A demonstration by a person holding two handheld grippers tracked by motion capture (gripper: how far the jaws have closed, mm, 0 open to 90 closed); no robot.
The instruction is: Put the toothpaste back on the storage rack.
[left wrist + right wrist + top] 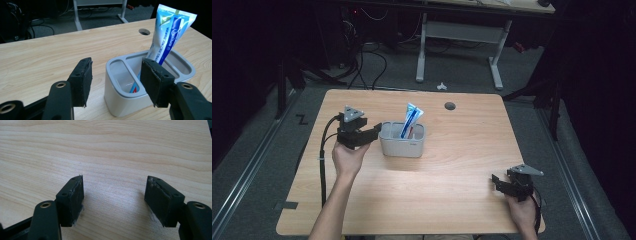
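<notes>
A dim room with dark cable tangles and the white legs of another desk lies beyond the light wooden table (452, 200), which has a round cable hole (450, 106) near its far edge. Left of the table's centre stands the grey plastic holder with rounded corners and several compartments (402, 146), and a blue-and-white toothpaste tube (412, 118) leans upright inside it, its cap end down in one compartment and its flat crimped end sticking out above the rim.

The left gripper (374, 132) hangs just beside the holder's left wall, its jaws roughly half open and empty; in the left gripper view the holder's near corner (117, 100) lies between the two pads (83, 80), which do not press on it. The right gripper (497, 181) rests well apart at the near right of the table, jaws wide apart with nothing between them above bare wood.

The likely risk is the holder: it looks light, so a jaw that nudges its wall could slide or tip it, and the tall leaning tube would topple out. If the tube is the target, the rim stands in the way of a low grasp, and a pinch on the soft upper body could squeeze or slip. Nothing else clutters the table, so the approach from above looks free.
</notes>
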